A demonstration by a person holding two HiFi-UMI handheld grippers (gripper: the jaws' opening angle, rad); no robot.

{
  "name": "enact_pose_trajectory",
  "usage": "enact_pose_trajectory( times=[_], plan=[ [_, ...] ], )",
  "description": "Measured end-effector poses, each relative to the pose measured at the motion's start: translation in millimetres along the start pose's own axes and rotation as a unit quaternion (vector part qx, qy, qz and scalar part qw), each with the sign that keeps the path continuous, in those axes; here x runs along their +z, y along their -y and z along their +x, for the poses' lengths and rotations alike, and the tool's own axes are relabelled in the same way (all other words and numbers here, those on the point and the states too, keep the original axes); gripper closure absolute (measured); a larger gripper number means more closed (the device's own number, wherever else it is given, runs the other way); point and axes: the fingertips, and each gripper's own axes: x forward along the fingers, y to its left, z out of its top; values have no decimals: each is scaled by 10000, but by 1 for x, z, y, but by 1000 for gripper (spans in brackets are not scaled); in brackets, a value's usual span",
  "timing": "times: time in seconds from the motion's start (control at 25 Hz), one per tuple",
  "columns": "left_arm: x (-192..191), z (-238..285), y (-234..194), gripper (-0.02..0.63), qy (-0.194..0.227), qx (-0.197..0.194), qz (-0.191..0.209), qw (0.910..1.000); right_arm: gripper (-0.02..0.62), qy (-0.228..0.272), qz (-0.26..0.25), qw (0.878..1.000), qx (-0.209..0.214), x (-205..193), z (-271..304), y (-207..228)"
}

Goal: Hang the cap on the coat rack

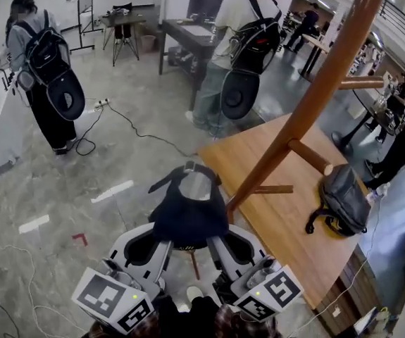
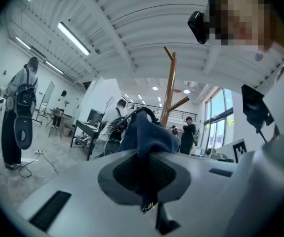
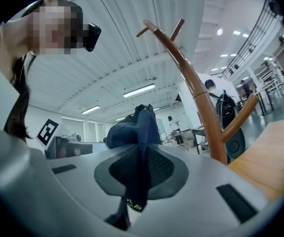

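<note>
Marker cubes (image 1: 110, 298) on the two grippers sit lowest in the head view, and just beyond them the left gripper (image 1: 165, 243) and the right gripper (image 1: 215, 243) meet side by side under a dark navy cap (image 1: 188, 213). Each gripper view shows its jaws drawn almost together, with a fold of the cap's cloth pinched between the dark pads: the left gripper (image 2: 144, 174) holds one part of the edge, the right gripper (image 3: 139, 174) another, and the cap (image 2: 149, 135) bulges up above the jaws (image 3: 137, 130). So the cap hangs in the air between both grippers, off the coat rack (image 1: 315, 97). The rack's brown wooden pole runs slantwise, its lower end just beside the cap's right edge, its pegs bare. Beyond the rack lies a wooden table (image 1: 279, 217) with a grey bag (image 1: 344, 199) on it. Farther off, on the pale marbled floor, stand two people with backpacks (image 1: 44, 76) (image 1: 241, 41).
</note>
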Motion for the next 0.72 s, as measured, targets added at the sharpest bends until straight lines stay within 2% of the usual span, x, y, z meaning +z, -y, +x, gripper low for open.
enact_pose_trajectory(
  times=[0.16, 0.28, 0.48, 0.72],
  plan=[
    [-6, 14, -1, 586, -324, -782, 144, 9963, 566, 255, 77, 9965, -787, -7, -7, 6],
    [-4, 12, -7, 586, -496, -1171, 180, 9917, 566, 314, 97, 9926, -1169, -11, -5, -3],
    [4, 8, -6, 586, -614, -1596, 146, 9852, 566, 352, 62, 9874, -1539, -6, -7, -16],
    [22, 2, 6, 586, -476, -1866, 191, 9811, 566, 487, -160, 9855, -1618, 15, -14, -27]
  ],
)
